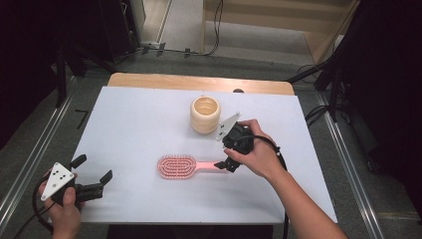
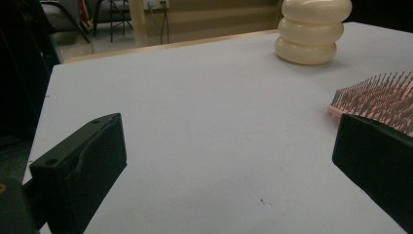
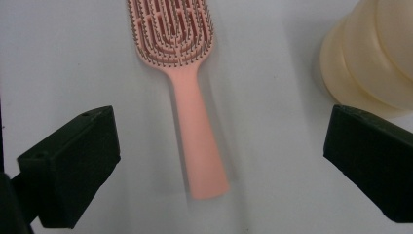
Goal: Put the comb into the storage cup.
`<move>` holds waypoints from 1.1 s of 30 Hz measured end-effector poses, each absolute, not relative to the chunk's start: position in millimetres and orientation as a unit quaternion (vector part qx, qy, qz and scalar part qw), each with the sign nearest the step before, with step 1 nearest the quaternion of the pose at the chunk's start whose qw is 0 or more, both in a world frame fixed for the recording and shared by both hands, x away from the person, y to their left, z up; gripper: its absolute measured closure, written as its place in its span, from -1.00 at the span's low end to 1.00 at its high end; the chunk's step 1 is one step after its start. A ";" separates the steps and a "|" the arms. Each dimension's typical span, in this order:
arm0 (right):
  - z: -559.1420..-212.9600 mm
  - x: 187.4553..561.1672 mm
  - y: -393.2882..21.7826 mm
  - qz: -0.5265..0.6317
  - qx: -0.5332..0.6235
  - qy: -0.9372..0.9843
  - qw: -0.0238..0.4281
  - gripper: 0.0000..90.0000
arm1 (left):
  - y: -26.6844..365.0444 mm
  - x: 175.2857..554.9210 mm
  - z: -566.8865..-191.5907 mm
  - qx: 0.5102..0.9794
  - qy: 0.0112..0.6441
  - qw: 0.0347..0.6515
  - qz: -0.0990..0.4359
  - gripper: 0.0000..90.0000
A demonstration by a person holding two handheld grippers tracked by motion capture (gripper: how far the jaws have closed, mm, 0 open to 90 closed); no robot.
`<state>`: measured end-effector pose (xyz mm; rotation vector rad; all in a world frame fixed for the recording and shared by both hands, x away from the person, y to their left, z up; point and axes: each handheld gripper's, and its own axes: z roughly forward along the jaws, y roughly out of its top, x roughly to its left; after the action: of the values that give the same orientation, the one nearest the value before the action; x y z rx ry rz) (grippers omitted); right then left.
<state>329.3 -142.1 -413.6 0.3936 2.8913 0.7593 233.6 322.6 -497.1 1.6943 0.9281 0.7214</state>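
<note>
where right hand-held gripper [image 1: 230,165] hovers, pink hairbrush [image 1: 183,167] handle end hidden.

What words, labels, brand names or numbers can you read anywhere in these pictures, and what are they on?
None can be read.
Pink hairbrush: plain, no lettering shows on its handle or head.
Cream ribbed cup: no label shows.
White table: unmarked.
Right hand-held gripper and left hand-held gripper: only holes in their grey plates, no text.

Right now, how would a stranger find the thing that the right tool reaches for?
On the white table, look in front of the cream ribbed cup. The pink hairbrush lies flat there, bristles up, its handle pointing at the open right tool. Nothing else is pink.
</note>
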 end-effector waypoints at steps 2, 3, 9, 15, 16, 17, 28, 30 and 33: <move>-416.0 331.1 -137.4 0.243 0.134 0.959 0.058 -1.00 | 322.6 233.7 -497.1 0.705 0.386 0.514 0.300 -1.00; -416.0 331.1 -137.4 0.243 0.134 0.959 0.058 -1.00 | 322.5 233.8 -497.1 0.705 0.385 0.514 0.299 -1.00; -422.5 335.5 -128.9 0.222 0.129 0.965 0.049 -1.00 | 322.5 233.8 -497.1 0.706 0.384 0.515 0.298 -1.00; -429.8 338.0 -120.8 0.200 0.123 0.971 0.044 -1.00 | 322.5 233.8 -497.1 0.707 0.383 0.516 0.296 -1.00; -430.1 337.4 -118.6 0.192 0.121 0.973 0.044 -1.00 | 322.5 233.9 -497.1 0.707 0.383 0.516 0.296 -1.00; -430.7 336.7 -117.0 0.188 0.121 0.974 0.045 -1.00 | 322.5 234.0 -497.1 0.707 0.383 0.516 0.297 -1.00; -439.6 336.2 -94.9 0.146 0.091 0.984 0.036 -0.79 | 322.4 233.8 -497.2 0.708 0.381 0.517 0.294 -1.00; -441.8 335.5 -91.2 0.140 0.090 0.986 0.033 -0.76 | 322.4 233.9 -497.2 0.708 0.381 0.517 0.294 -1.00; -447.1 336.2 -84.8 0.130 0.087 0.988 0.020 -0.74 | 322.5 233.9 -497.1 0.709 0.380 0.517 0.293 -1.00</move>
<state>336.2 -84.8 -447.1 0.2707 3.0629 0.4019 233.9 322.5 -497.1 1.7024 0.9117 0.7042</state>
